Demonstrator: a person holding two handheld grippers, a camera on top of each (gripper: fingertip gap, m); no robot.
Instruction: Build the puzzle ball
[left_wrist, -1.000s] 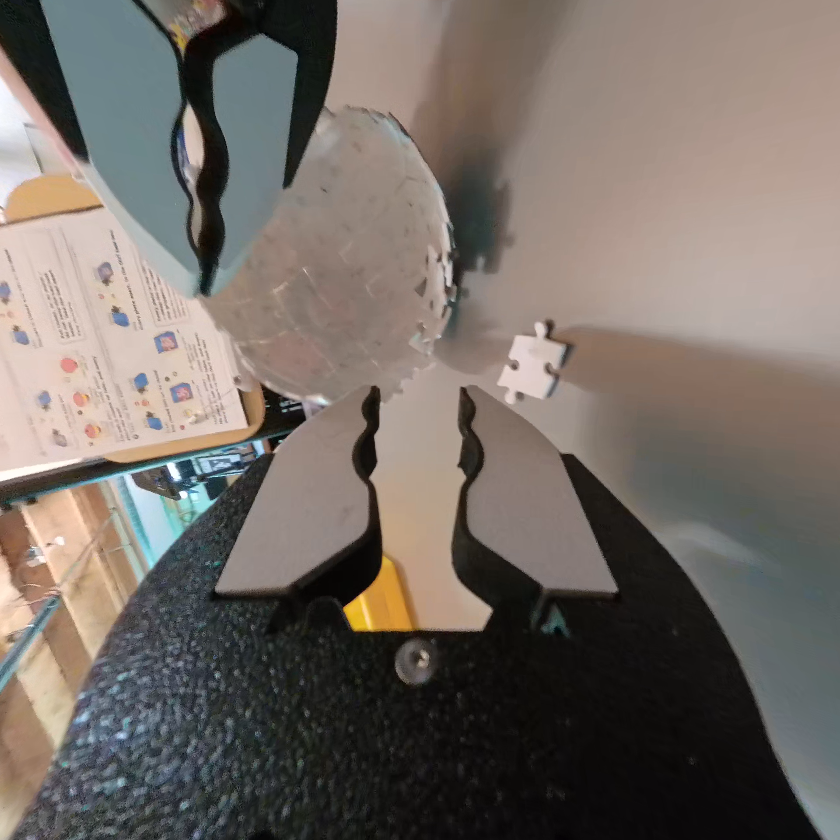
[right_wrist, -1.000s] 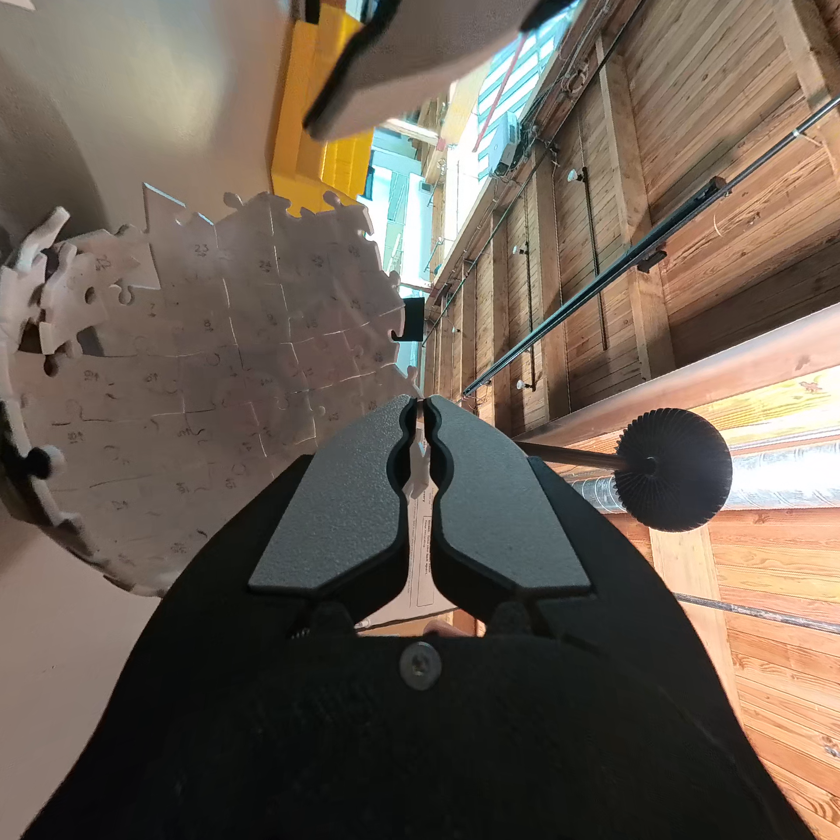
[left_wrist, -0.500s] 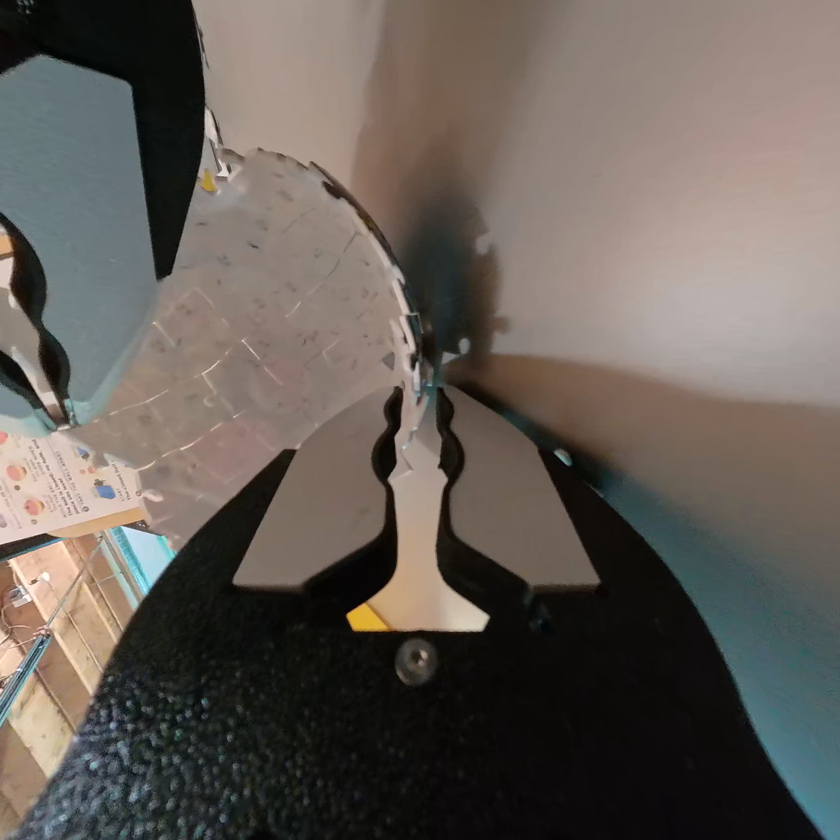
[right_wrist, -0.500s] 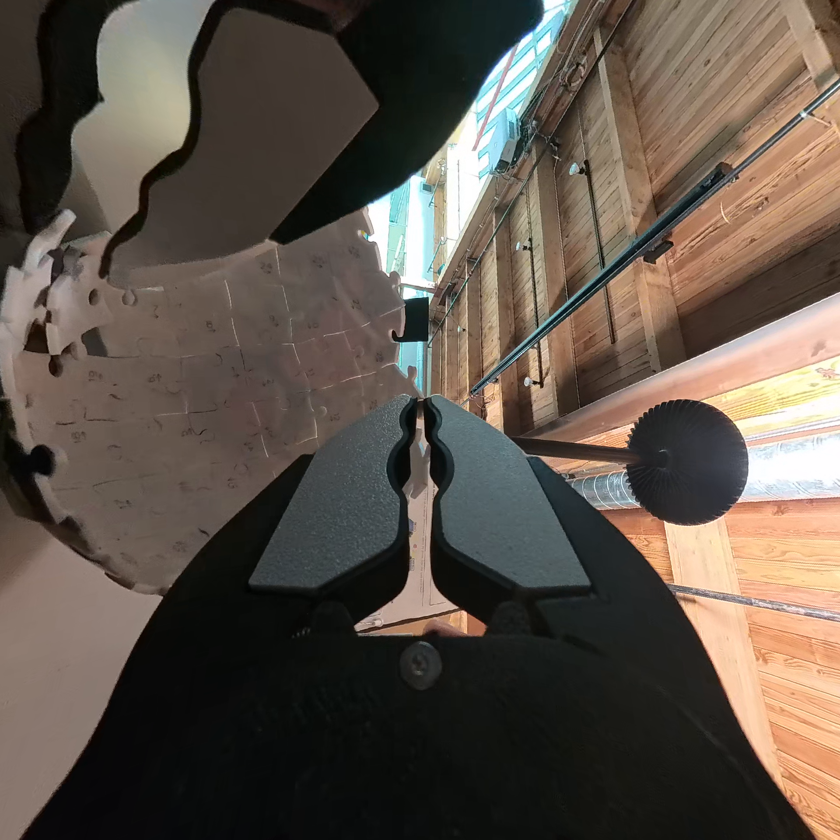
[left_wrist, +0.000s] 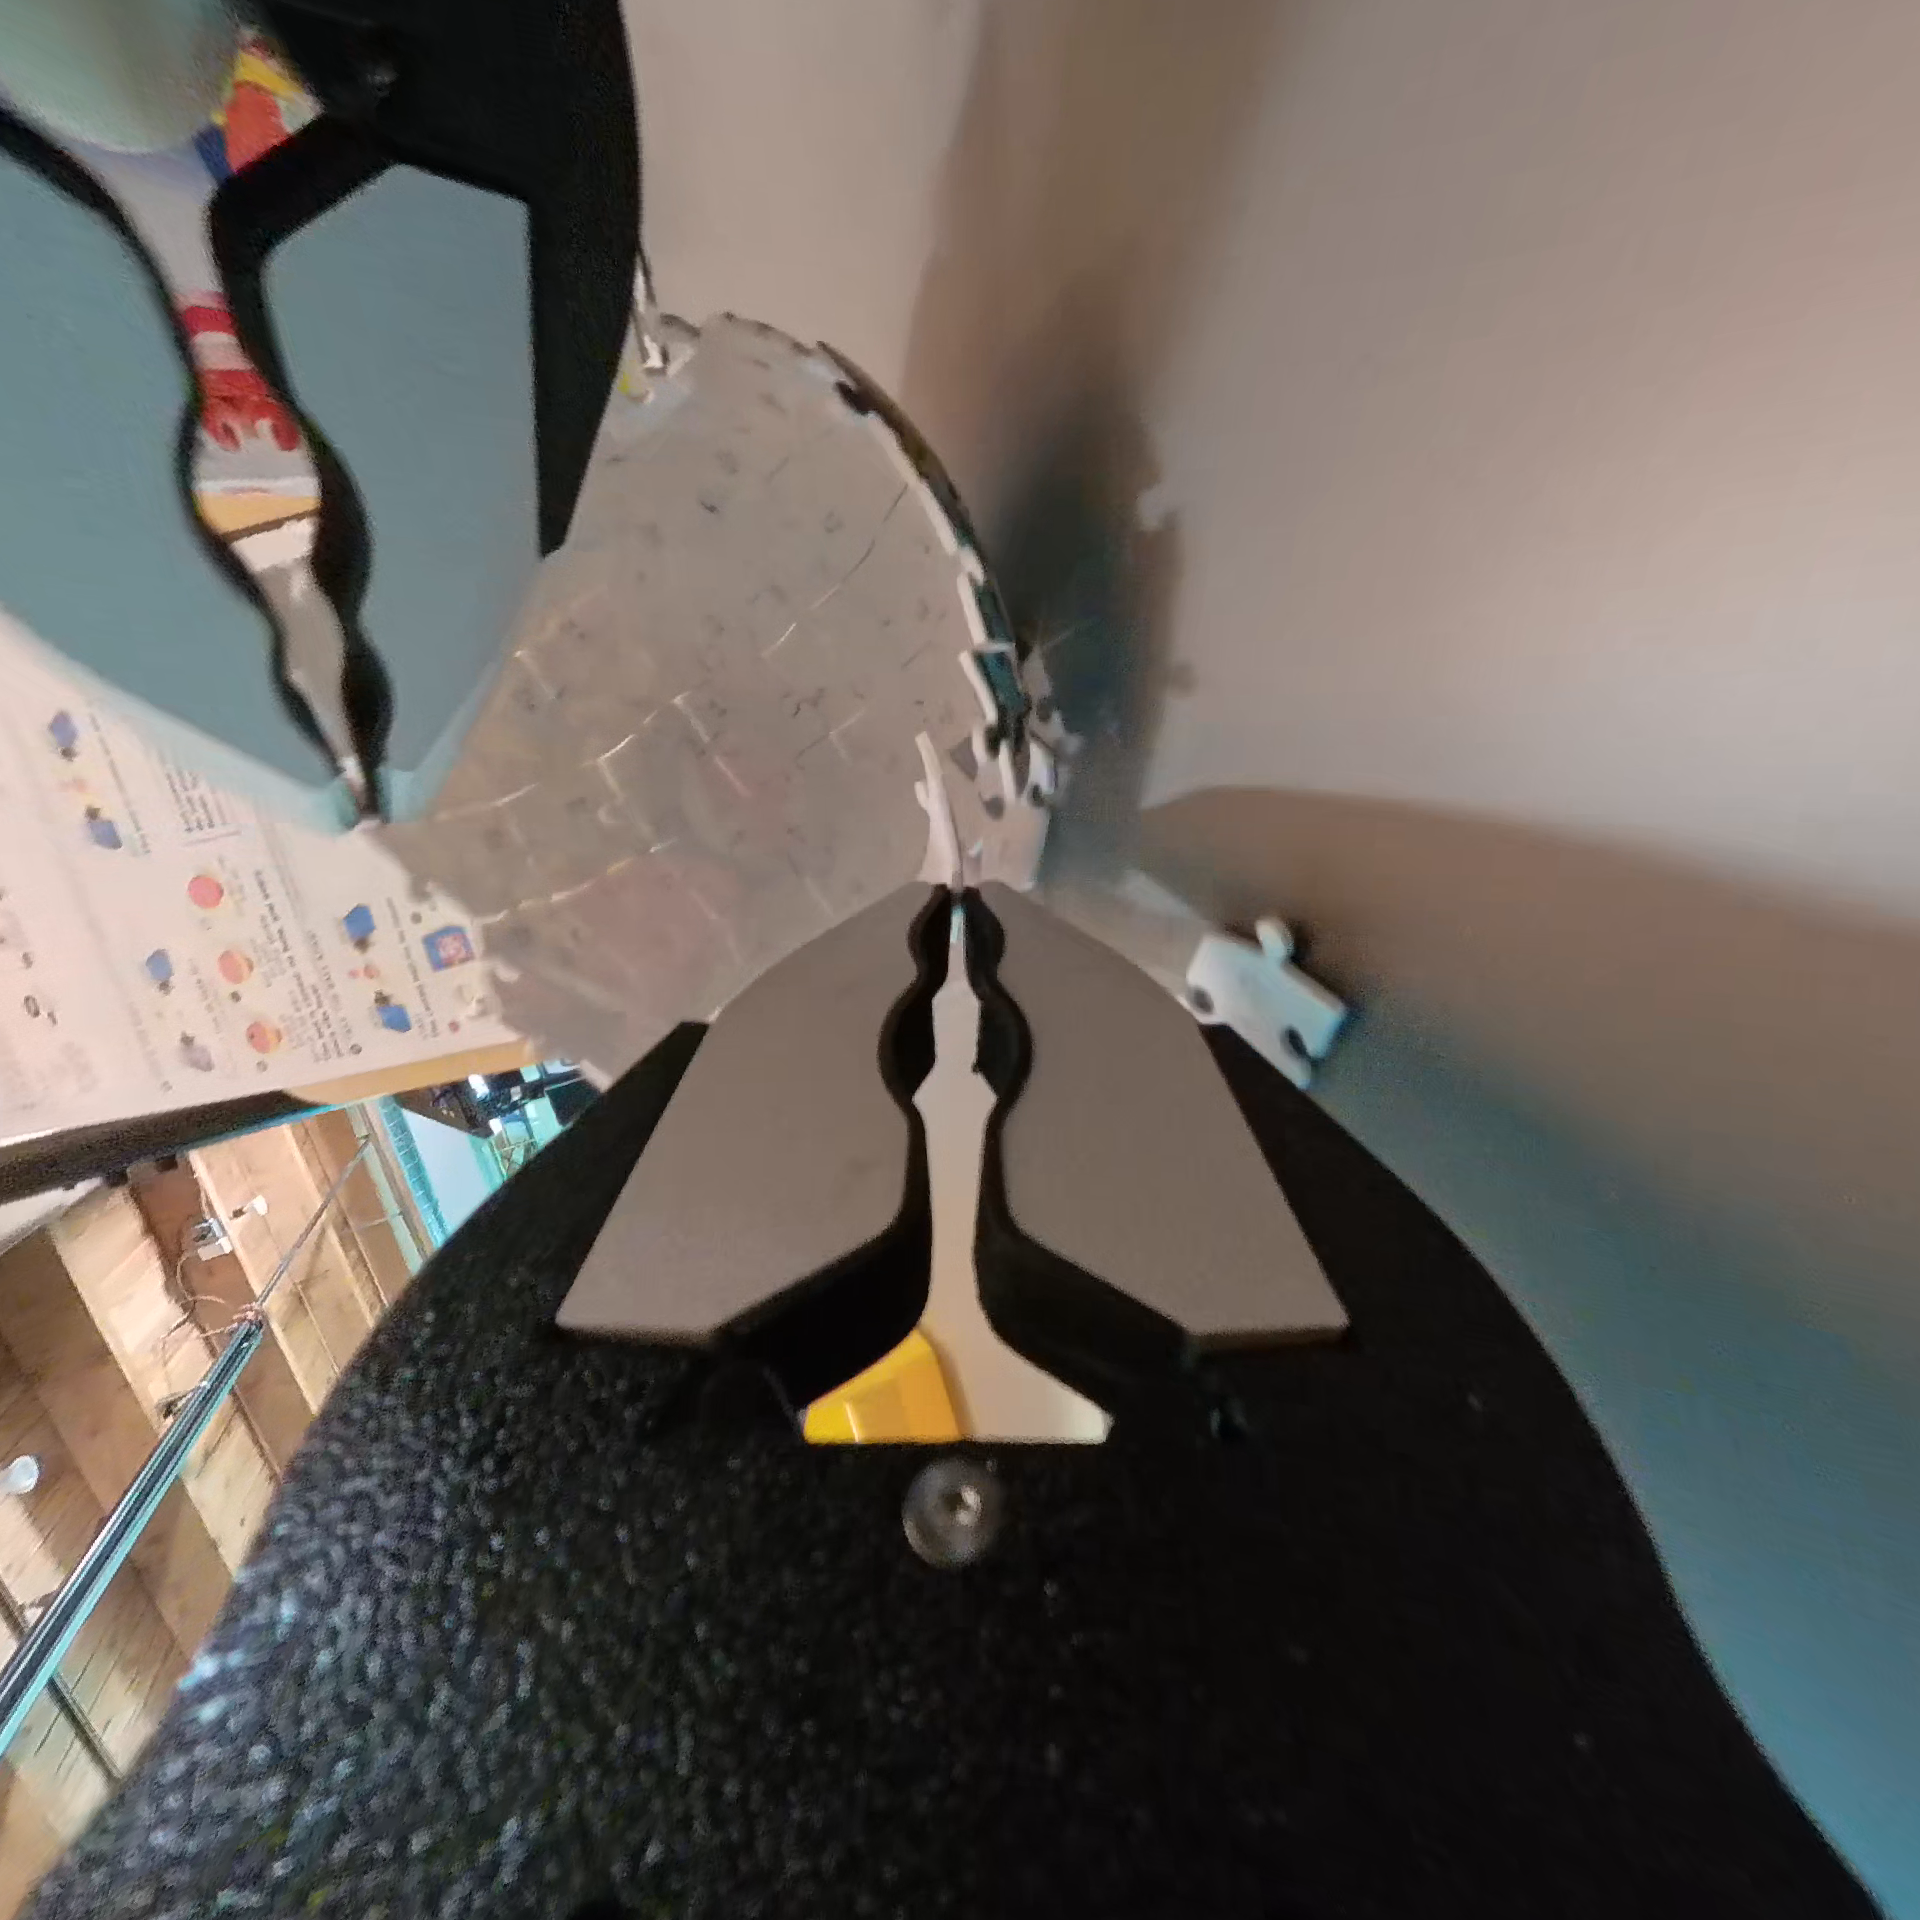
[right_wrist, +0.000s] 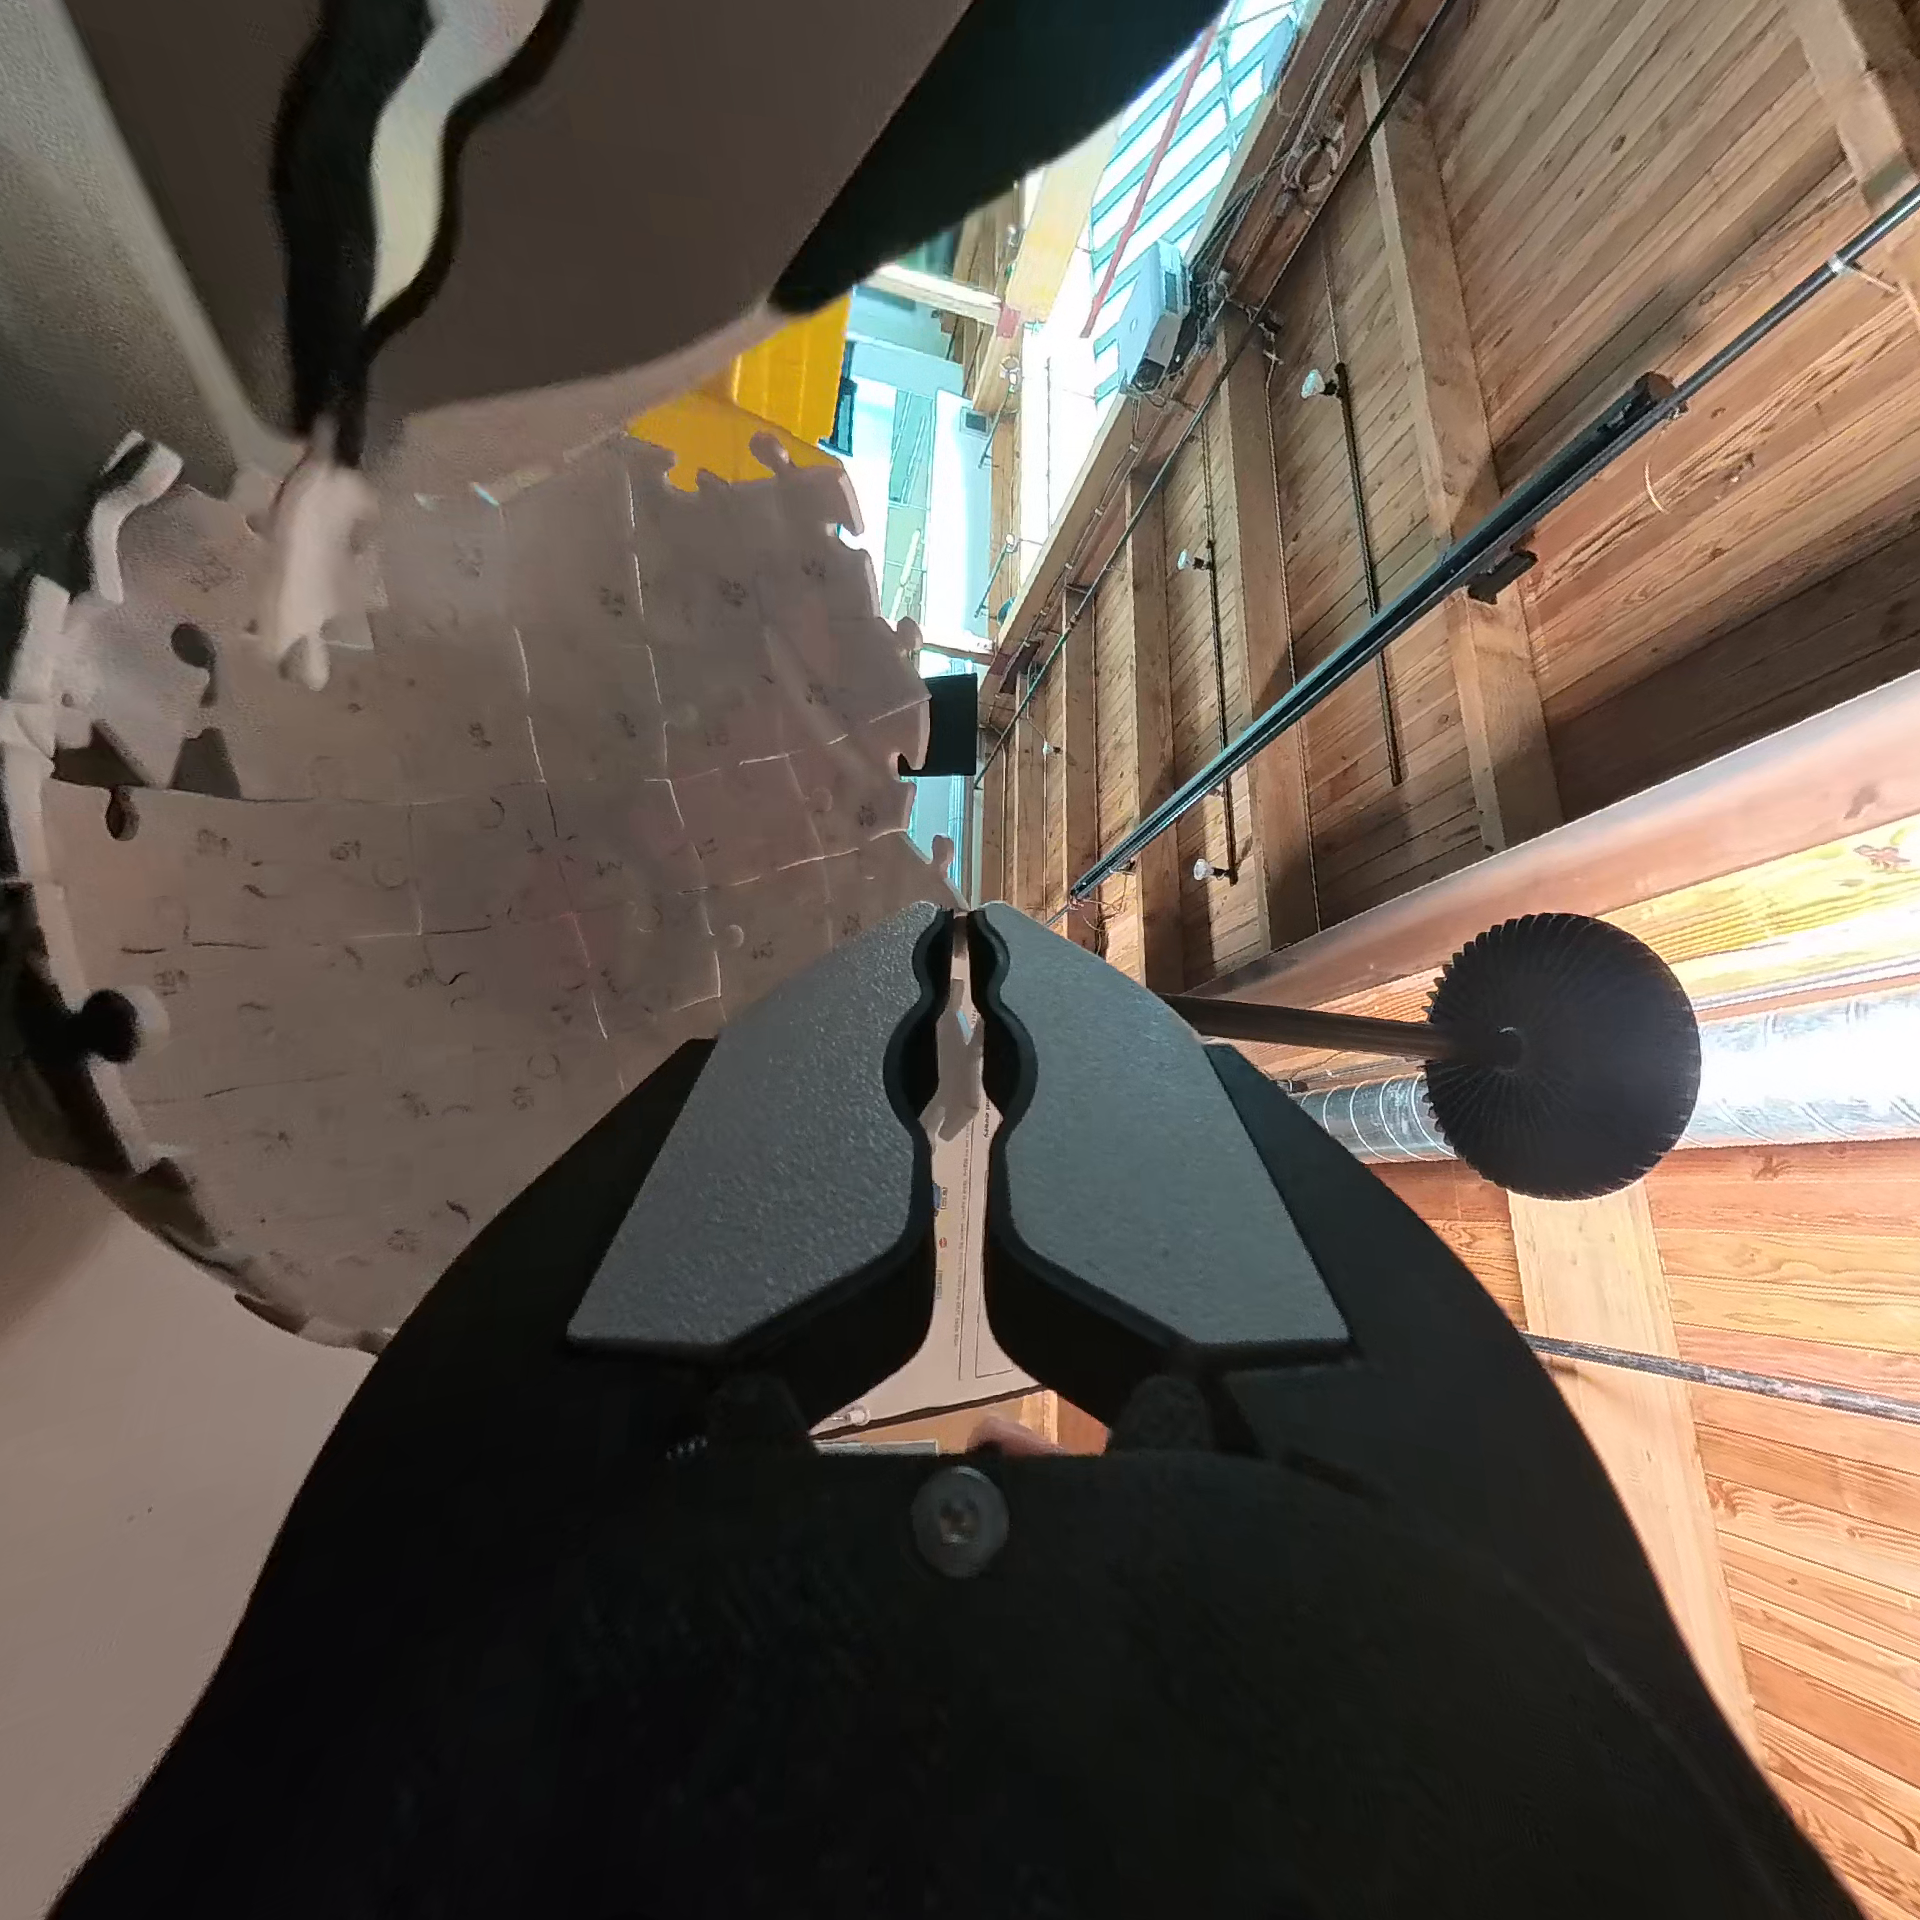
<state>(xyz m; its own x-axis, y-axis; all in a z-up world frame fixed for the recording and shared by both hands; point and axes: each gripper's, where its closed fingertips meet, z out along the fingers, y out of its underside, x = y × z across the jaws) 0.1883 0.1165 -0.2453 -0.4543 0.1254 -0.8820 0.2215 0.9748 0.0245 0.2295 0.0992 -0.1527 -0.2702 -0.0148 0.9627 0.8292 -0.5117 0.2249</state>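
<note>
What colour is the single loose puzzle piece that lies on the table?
White. The loose puzzle piece shows best in the left wrist view, right of the jaws.

Left tongs (left_wrist: 958, 902) pinched nearly closed; right tongs (right_wrist: 960, 916) likewise, tips almost meeting

Left gripper (left_wrist: 958, 902) body: black, coarse pebbled plastic, matt; its finger pads (left_wrist: 790, 1132) smooth flat grey. Right gripper (right_wrist: 961, 920) pads (right_wrist: 1143, 1153): dark grey, fine-grained matt. Puzzle ball shell (left_wrist: 727, 665), frame centre: inner face pale, slightly glossy, with seam lines. Loose piece (left_wrist: 1262, 997), right of centre: smooth white. Instruction sheet (left_wrist: 156, 935), left: printed paper. Wall boards (right_wrist: 1558, 520), upper right: planked, grained wood. Table (left_wrist: 1507, 416): smooth matt beige.
</note>
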